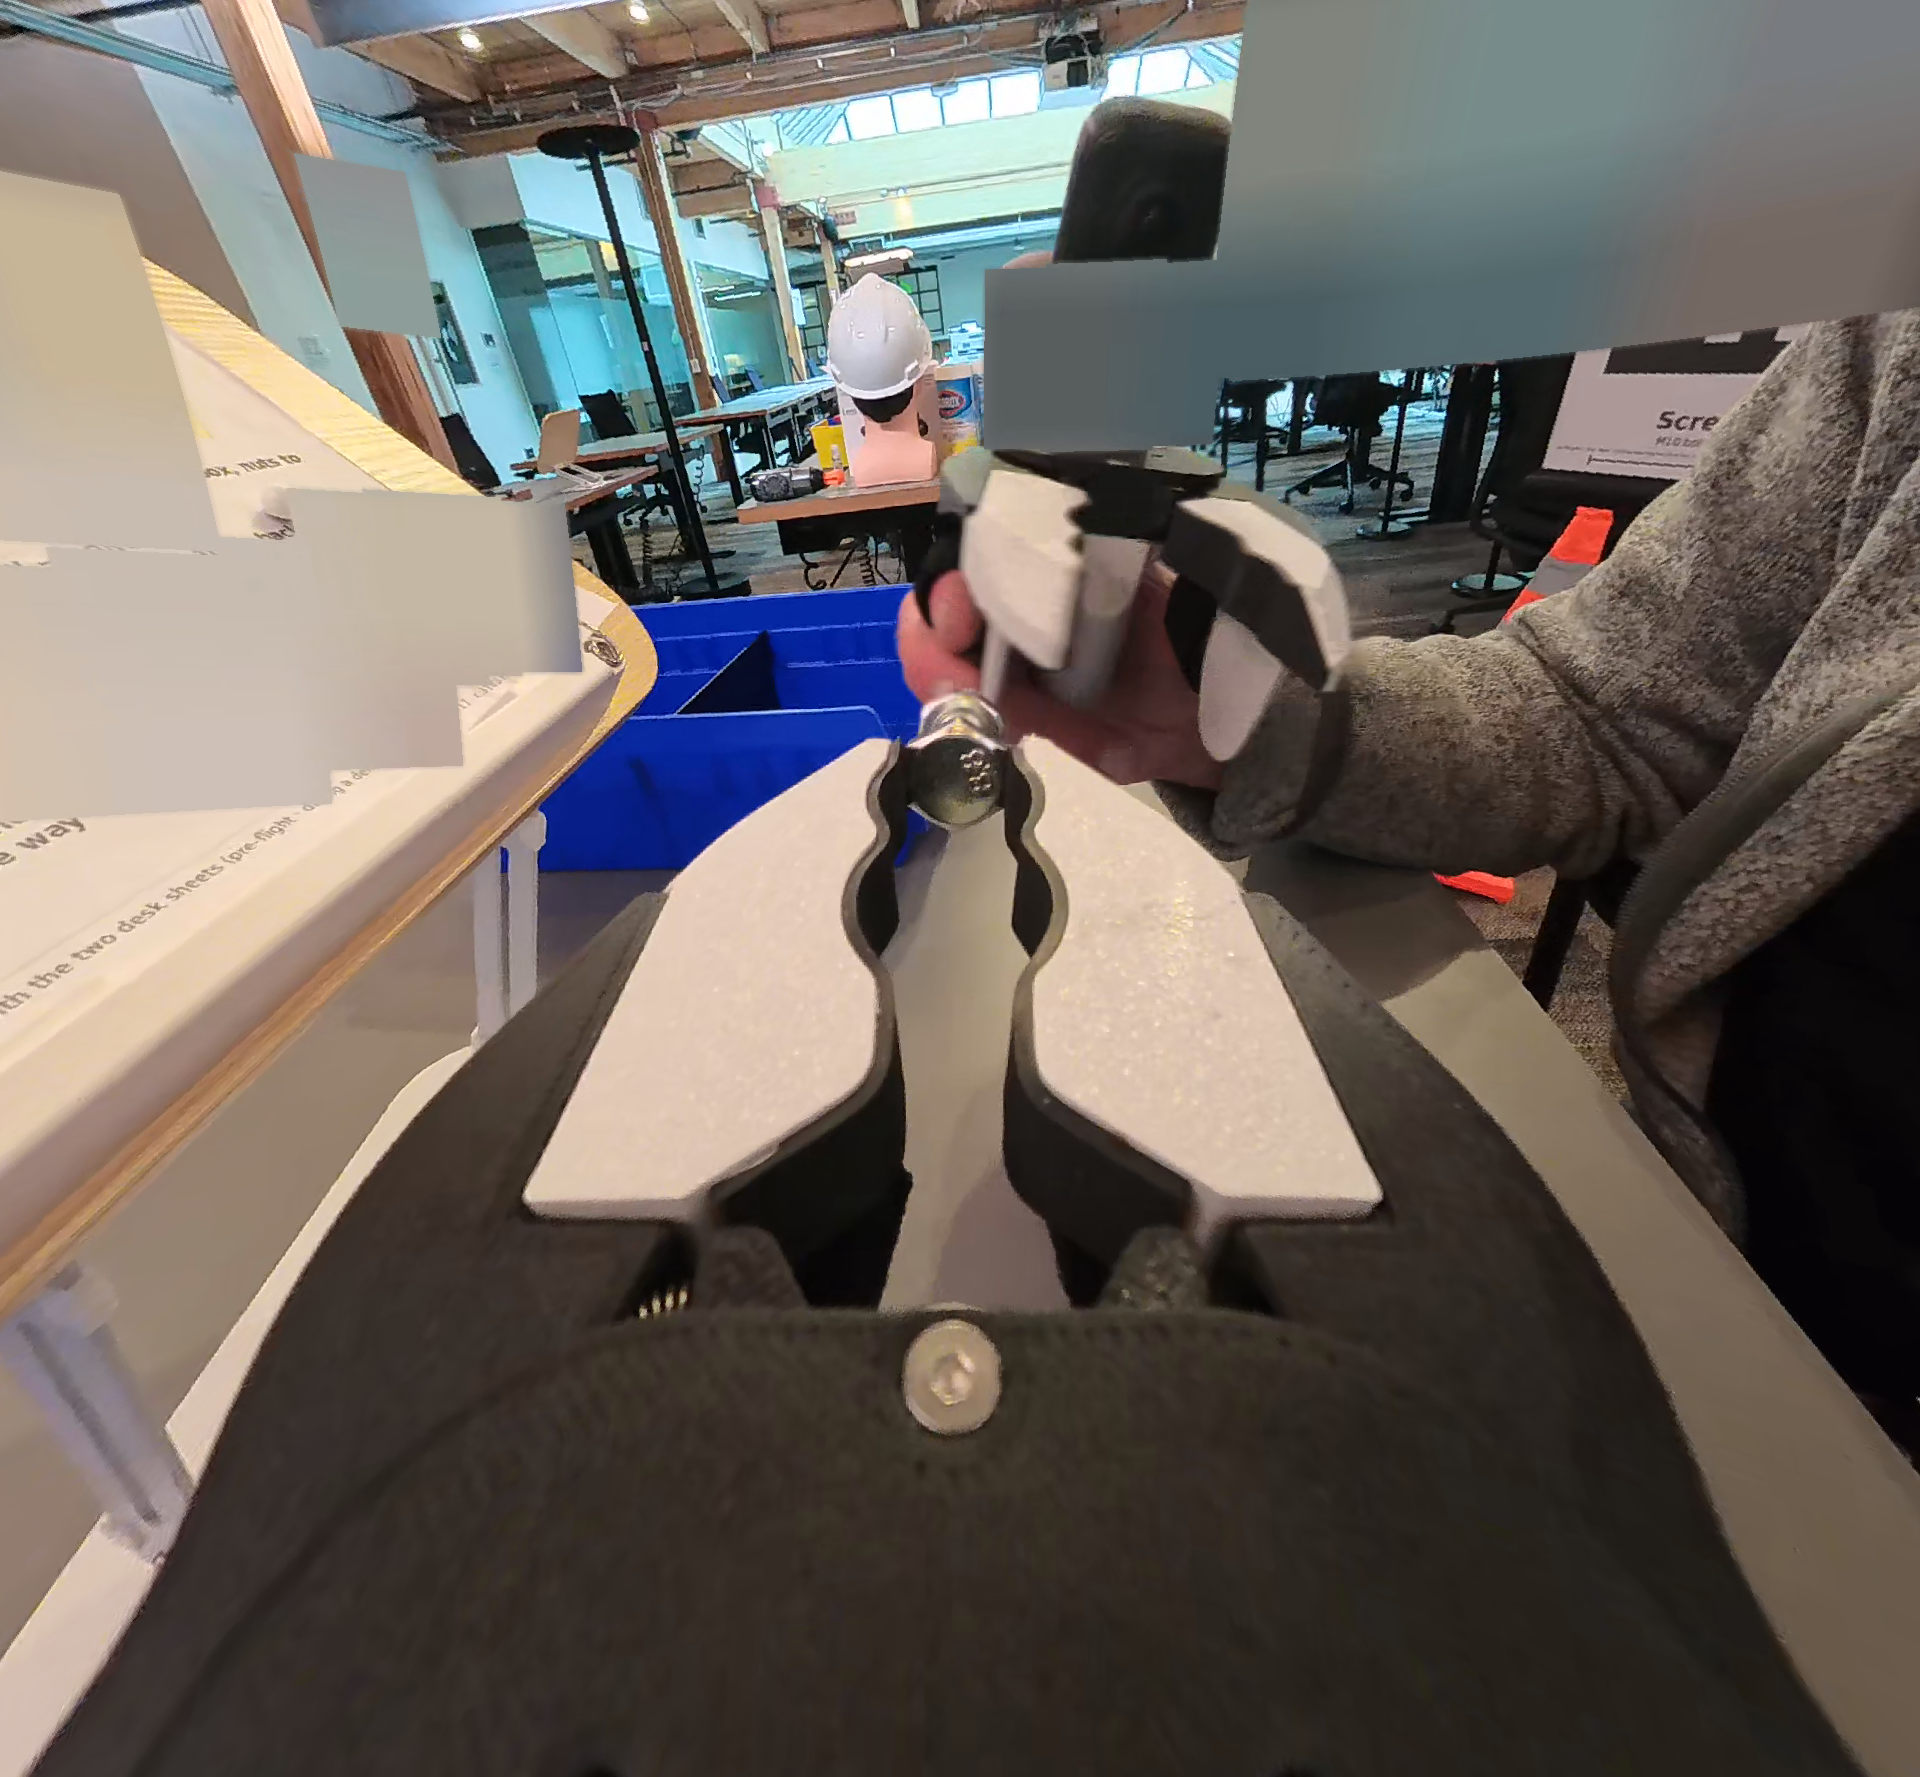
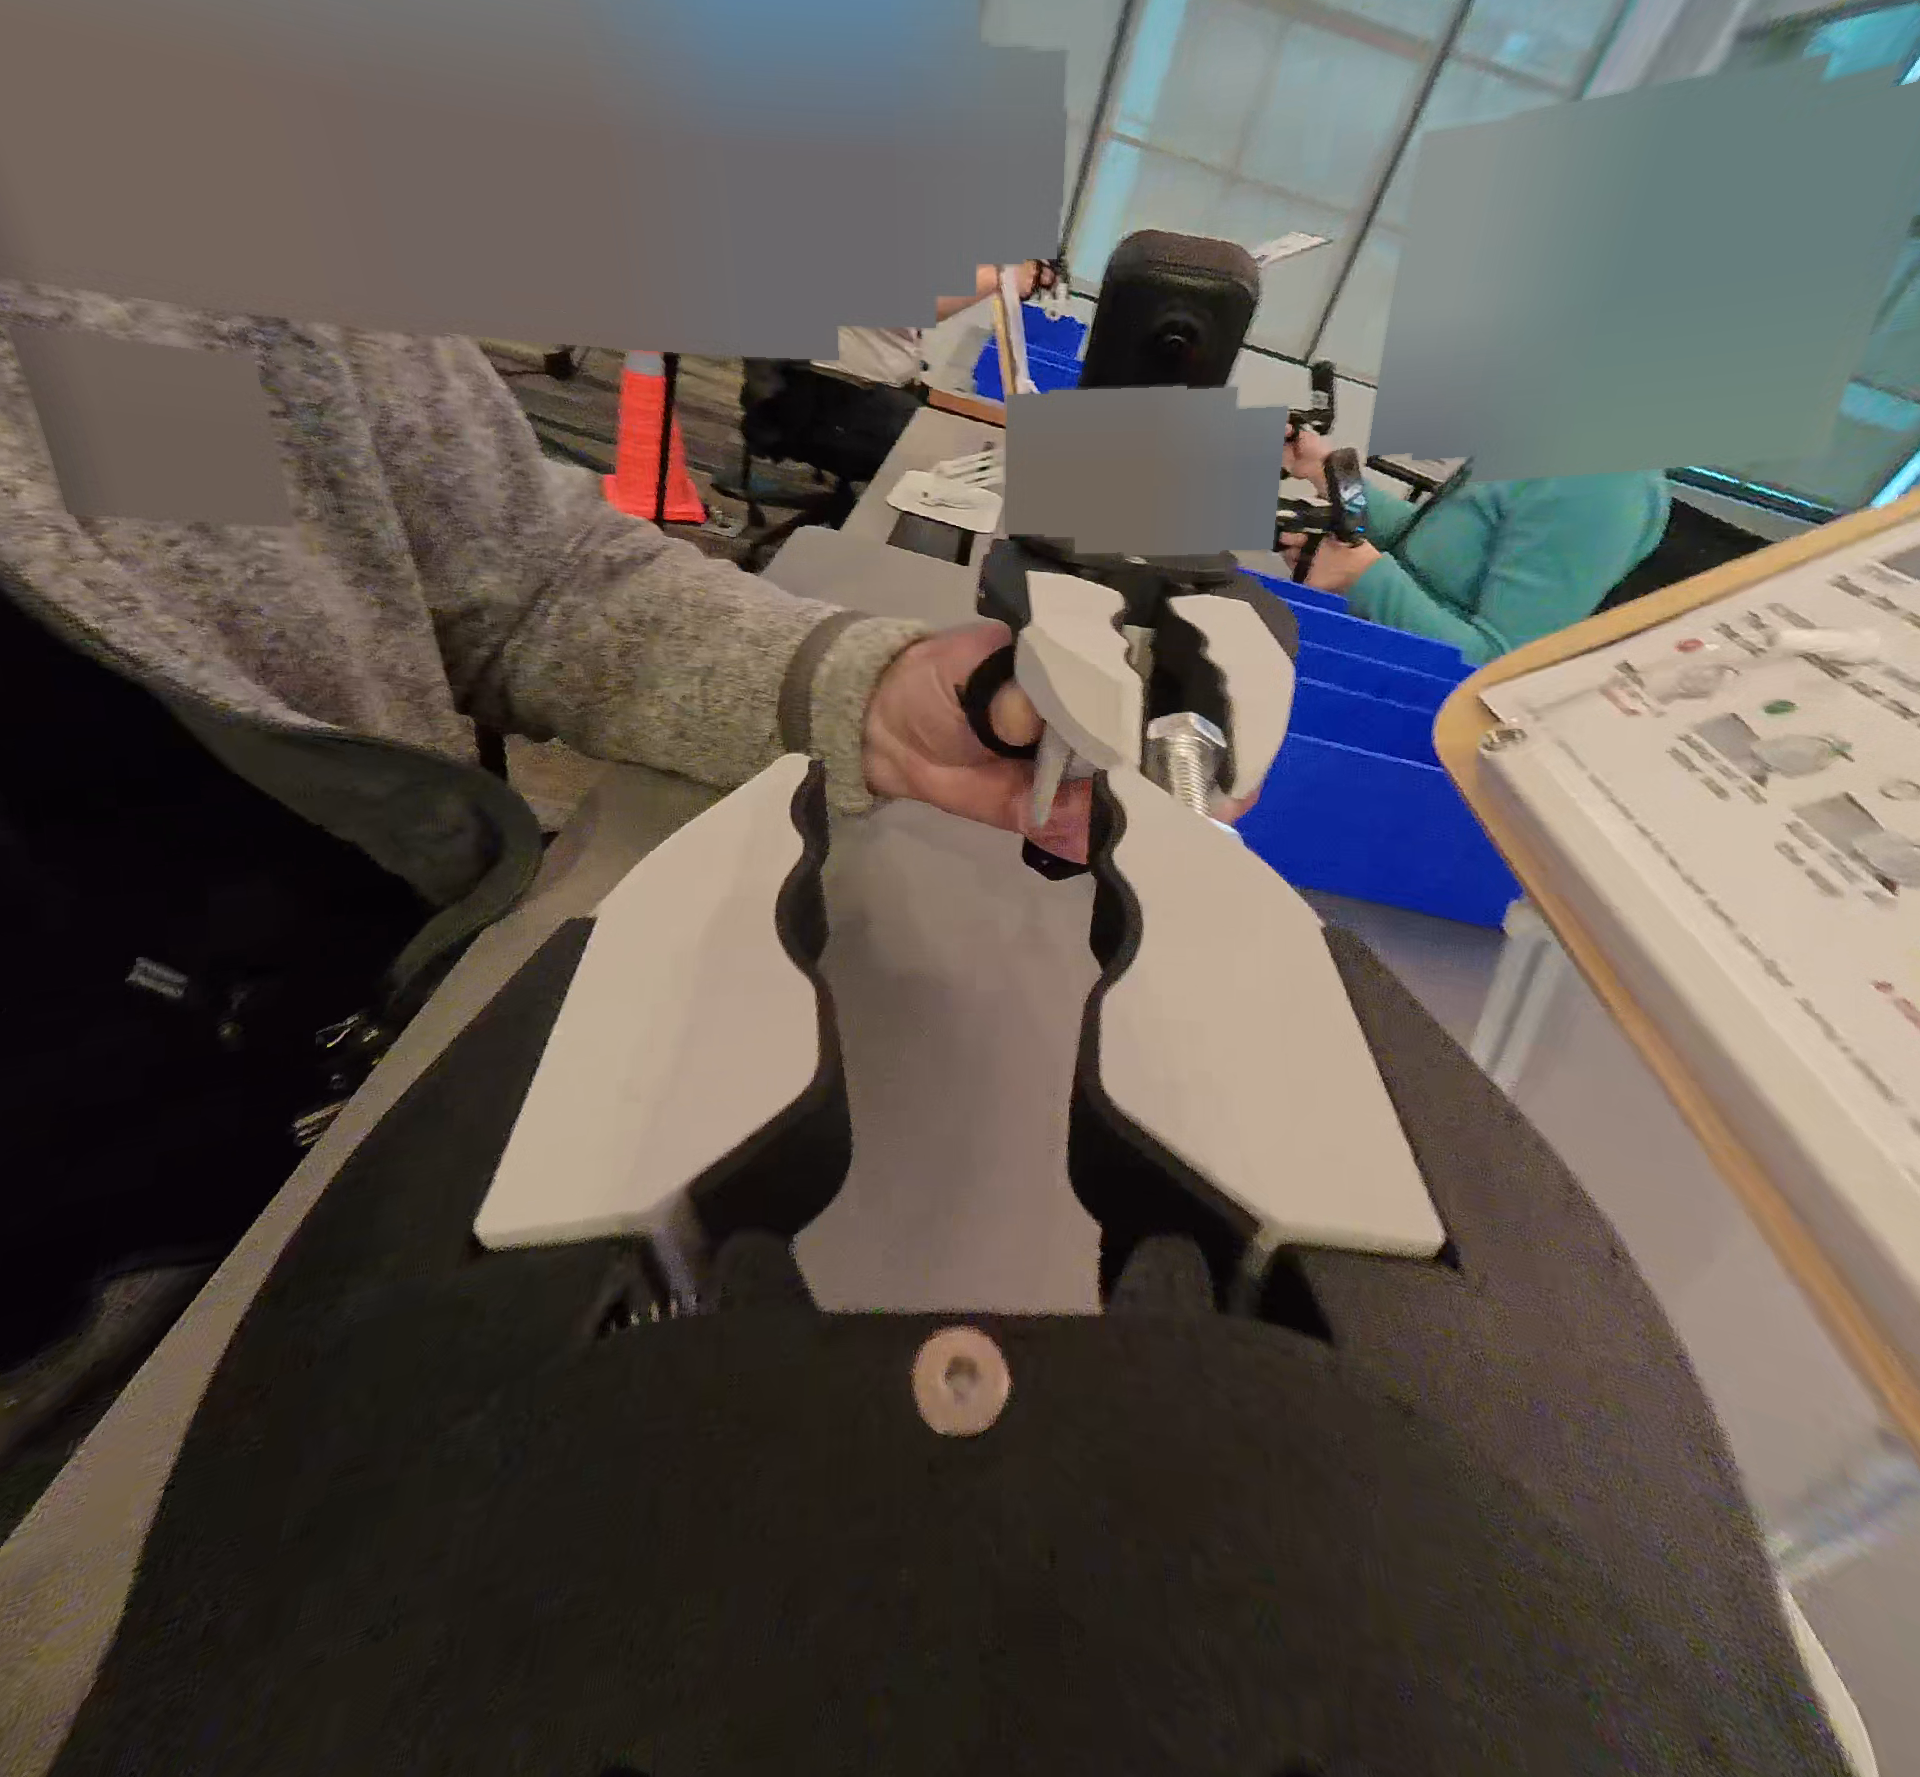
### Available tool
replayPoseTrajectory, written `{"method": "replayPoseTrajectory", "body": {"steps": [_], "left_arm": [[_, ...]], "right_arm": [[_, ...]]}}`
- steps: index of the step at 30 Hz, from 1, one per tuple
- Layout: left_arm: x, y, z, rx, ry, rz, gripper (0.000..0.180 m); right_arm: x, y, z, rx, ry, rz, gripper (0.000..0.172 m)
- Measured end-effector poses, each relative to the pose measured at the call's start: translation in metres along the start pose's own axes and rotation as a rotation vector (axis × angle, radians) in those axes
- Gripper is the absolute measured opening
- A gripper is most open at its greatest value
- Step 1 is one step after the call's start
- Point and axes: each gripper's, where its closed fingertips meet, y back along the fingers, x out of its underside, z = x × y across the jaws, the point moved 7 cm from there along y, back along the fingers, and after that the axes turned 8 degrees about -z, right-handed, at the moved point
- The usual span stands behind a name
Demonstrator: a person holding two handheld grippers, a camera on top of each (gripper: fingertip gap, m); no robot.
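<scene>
left tool (image 1: 958,782) gripping silver bolt (image 1: 961,777) by its head, frame centre | right tool (image 2: 961,823) gaping, holding nothing | bolt shank pointing toward right tool | blue bin (image 1: 727,751) sitting behind on counter (image 1: 1455,1000)

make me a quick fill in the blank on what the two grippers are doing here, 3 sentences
1. The left gripper is clamped on the head of a silver ____.
2. The right gripper has its fingers ____ with nothing between them.
3. Behind the grippers stands a ____ plastic bin.

Missing words: bolt; open; blue
</scene>
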Motion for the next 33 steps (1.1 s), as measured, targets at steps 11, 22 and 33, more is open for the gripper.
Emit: {"method": "replayPoseTrajectory", "body": {"steps": [11,22,33], "left_arm": [[0.0,-0.001,-0.001,0.0,-0.001,-0.005,0.017],[-0.003,-0.008,-0.013,-0.002,-0.19,0.077,0.017],[-0.008,-0.011,-0.019,-0.005,-0.284,0.092,0.017]], "right_arm": [[0.0,0.007,-0.009,0.076,-0.039,-0.036,0.061],[0.032,0.002,-0.03,-0.065,-0.725,-0.255,0.046],[0.039,0.001,-0.031,-0.137,-0.881,-0.373,0.017]]}}
